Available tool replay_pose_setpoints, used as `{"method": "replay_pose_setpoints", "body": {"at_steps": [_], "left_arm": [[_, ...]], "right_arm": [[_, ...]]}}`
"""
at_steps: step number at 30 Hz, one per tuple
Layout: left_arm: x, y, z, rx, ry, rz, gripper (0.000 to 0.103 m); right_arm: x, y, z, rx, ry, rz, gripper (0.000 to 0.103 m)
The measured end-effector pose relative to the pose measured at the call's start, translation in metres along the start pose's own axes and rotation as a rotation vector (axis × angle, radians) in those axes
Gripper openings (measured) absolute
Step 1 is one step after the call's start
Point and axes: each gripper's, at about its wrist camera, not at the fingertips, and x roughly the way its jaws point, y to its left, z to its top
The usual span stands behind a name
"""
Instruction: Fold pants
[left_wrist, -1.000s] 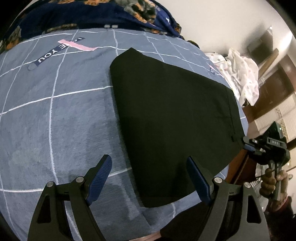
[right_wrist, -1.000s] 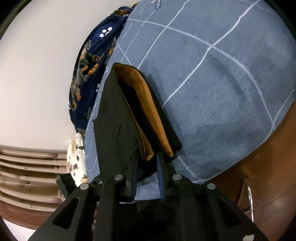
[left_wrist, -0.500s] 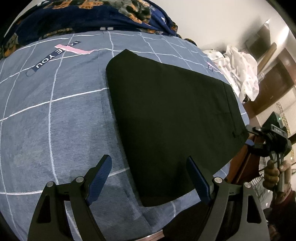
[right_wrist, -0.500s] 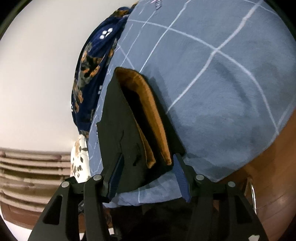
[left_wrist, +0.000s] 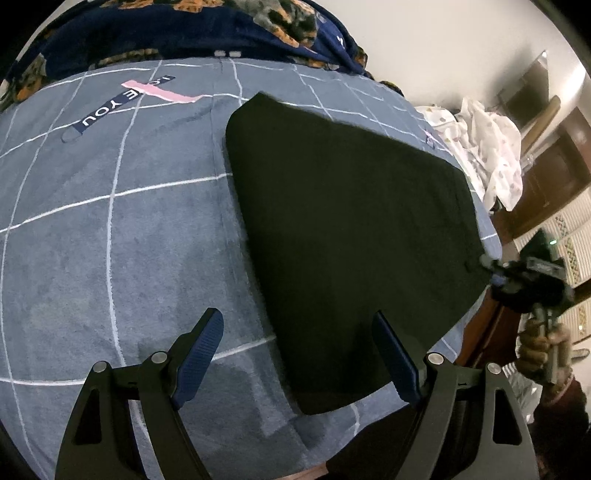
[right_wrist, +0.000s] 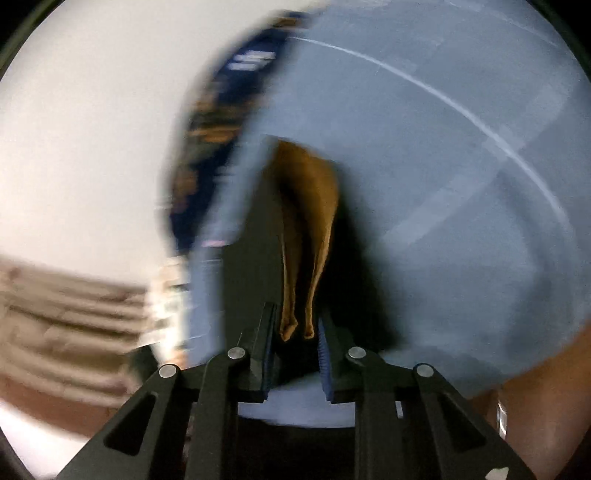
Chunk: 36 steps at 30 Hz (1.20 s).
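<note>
Black folded pants (left_wrist: 351, 240) lie flat on the blue bed cover. My left gripper (left_wrist: 297, 321) hovers open over their near edge, its blue pads on either side of the near corner and touching nothing. My right gripper (left_wrist: 495, 269) is at the pants' right corner, held by a person's hand (left_wrist: 543, 343). The right wrist view is motion-blurred. In it the right gripper (right_wrist: 295, 325) has its jaws closing, and the black edge (right_wrist: 255, 258) with its brown lining (right_wrist: 310, 221) is bunched tight between the pads.
The blue cover (left_wrist: 110, 240) has white grid lines. A dark floral blanket (left_wrist: 184, 33) lies along the far side. A white patterned cloth (left_wrist: 487, 147) is heaped at the far right, with dark wooden furniture (left_wrist: 546, 173) beyond the bed's right edge.
The right gripper opened around the pants' edge, then closed on it again, pinching the brown lining narrower. The right view has become blurred. The left gripper has kept still.
</note>
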Motion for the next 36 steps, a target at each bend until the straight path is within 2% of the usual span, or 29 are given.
{"method": "replay_pose_setpoints", "body": {"at_steps": [2,5,9,13,15,18,23,27,36], "left_arm": [[0.001,-0.002,-0.001,0.013,0.002,0.005,0.083],[0.004,-0.006,-0.002,0.03,0.013,0.007,0.083],[0.003,-0.008,-0.001,0.041,0.001,0.005,0.083],[0.0,-0.001,0.0,0.018,-0.014,-0.038,0.083],[-0.003,0.005,0.0,0.001,-0.024,-0.07,0.083],[-0.003,0.011,0.002,-0.007,-0.03,-0.093,0.083],[0.002,0.019,0.009,-0.007,-0.007,-0.172,0.083],[0.015,0.02,0.016,-0.006,0.044,-0.283,0.083],[0.031,0.002,0.036,0.094,0.091,-0.323,0.083]], "right_arm": [[0.004,-0.018,-0.002,0.069,0.016,0.034,0.018],[0.003,-0.006,0.0,0.019,0.007,0.007,0.019],[0.004,-0.006,0.001,0.027,0.001,0.001,0.025],[0.003,0.015,0.003,-0.08,-0.045,-0.101,0.033],[0.001,0.021,0.011,-0.129,-0.067,-0.159,0.044],[0.004,0.019,0.018,-0.159,-0.065,-0.177,0.045],[0.019,0.009,0.028,-0.152,-0.016,-0.137,0.044],[0.029,0.014,0.034,-0.194,0.02,-0.111,0.045],[0.043,0.01,0.049,-0.245,0.145,0.045,0.047]]}}
